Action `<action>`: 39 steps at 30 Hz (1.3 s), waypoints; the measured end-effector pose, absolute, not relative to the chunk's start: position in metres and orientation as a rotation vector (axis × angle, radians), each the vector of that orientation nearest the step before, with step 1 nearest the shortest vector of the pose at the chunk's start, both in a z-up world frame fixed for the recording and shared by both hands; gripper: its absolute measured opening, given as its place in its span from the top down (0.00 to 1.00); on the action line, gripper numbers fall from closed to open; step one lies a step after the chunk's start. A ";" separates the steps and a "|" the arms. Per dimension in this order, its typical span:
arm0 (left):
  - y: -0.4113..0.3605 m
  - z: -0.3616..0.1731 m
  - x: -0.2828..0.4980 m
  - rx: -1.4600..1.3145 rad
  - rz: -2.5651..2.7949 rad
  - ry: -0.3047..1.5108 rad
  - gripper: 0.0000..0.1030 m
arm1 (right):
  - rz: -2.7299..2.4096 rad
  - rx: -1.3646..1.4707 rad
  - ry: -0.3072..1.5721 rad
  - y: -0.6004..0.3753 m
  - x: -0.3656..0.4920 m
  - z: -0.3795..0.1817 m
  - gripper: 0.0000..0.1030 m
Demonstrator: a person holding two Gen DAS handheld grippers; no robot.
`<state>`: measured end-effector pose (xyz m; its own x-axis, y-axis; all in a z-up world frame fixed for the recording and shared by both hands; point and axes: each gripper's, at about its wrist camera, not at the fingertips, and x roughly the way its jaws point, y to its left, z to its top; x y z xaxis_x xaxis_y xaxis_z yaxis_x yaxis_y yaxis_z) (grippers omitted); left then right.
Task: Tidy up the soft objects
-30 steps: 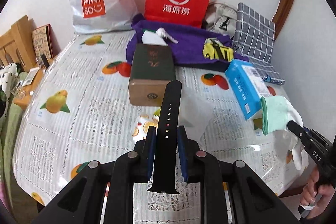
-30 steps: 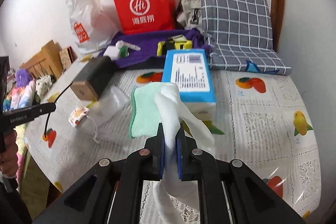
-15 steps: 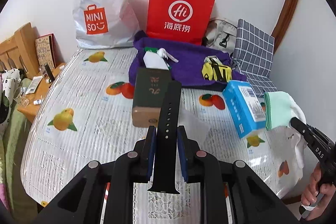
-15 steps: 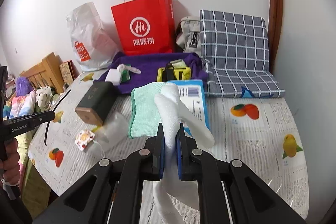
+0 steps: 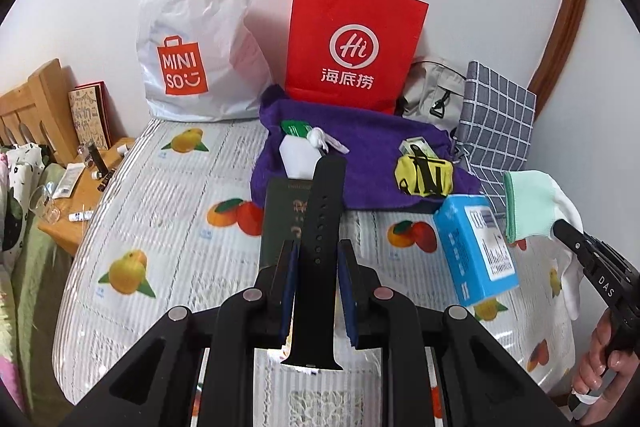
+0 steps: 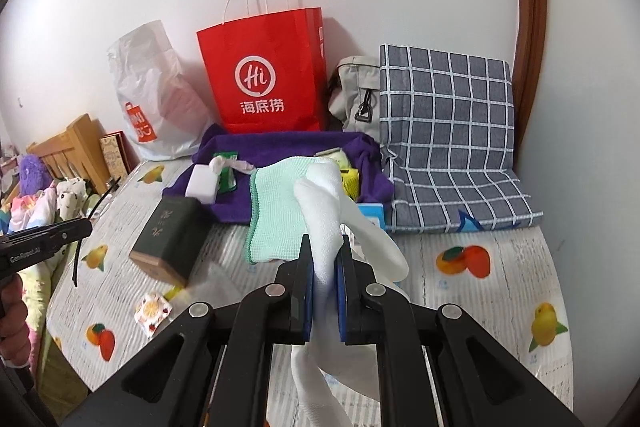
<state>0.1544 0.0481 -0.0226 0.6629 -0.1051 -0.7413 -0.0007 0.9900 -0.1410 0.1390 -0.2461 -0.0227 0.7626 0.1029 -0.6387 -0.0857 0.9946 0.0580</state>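
Note:
My left gripper point(image 5: 317, 251) is shut on a black watch strap point(image 5: 322, 211) with a row of holes; the strap sticks up past the fingertips and hangs below them, above the table. From the right wrist view the same strap point(image 6: 82, 239) dangles from the left gripper at the left edge. My right gripper point(image 6: 325, 247) is shut on a white glove with a mint-green cuff point(image 6: 276, 215), held up in the air; its fingers droop below the jaws. That glove point(image 5: 532, 207) also shows at the right of the left wrist view.
A fruit-print tablecloth point(image 5: 160, 219) covers the table. On it lie a dark green box point(image 6: 168, 239), a blue tissue pack point(image 5: 476, 251) and a small patterned pouch point(image 6: 152, 309). At the back are a purple towel point(image 5: 360, 163), a red paper bag point(image 5: 352, 39), a white plastic bag point(image 5: 192, 39) and a checked cushion point(image 6: 448, 139).
Both grippers have risen and pulled back from the table with the strap and the glove still held; the table's objects look smaller and farther away.

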 end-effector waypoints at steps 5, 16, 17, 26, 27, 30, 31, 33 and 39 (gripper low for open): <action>0.049 -0.023 0.173 -0.143 -0.050 0.856 0.81 | 0.087 0.020 0.702 -0.240 0.162 -0.024 0.91; 0.049 -0.018 0.210 -0.114 -0.011 0.854 0.81 | 0.085 0.011 0.705 -0.231 0.203 -0.025 0.91; 0.048 -0.017 0.213 -0.107 -0.003 0.852 0.81 | 0.087 0.009 0.702 -0.230 0.206 -0.024 0.91; 0.041 -0.022 0.242 -0.097 0.001 0.863 0.81 | 0.082 -0.010 0.699 -0.230 0.235 -0.026 0.91; 0.040 -0.023 0.245 -0.094 0.001 0.866 0.81 | 0.081 -0.010 0.700 -0.230 0.239 -0.027 0.91; 0.039 -0.026 0.254 -0.091 0.004 0.870 0.81 | 0.082 -0.004 0.706 -0.232 0.250 -0.031 0.91; 0.038 -0.026 0.257 -0.089 0.005 0.871 0.81 | 0.082 -0.001 0.707 -0.233 0.253 -0.032 0.91; 0.037 -0.028 0.265 -0.080 0.008 0.873 0.81 | 0.082 0.007 0.714 -0.234 0.261 -0.036 0.91; 0.039 -0.034 0.285 -0.070 0.016 0.881 0.81 | 0.088 0.024 0.733 -0.238 0.285 -0.048 0.91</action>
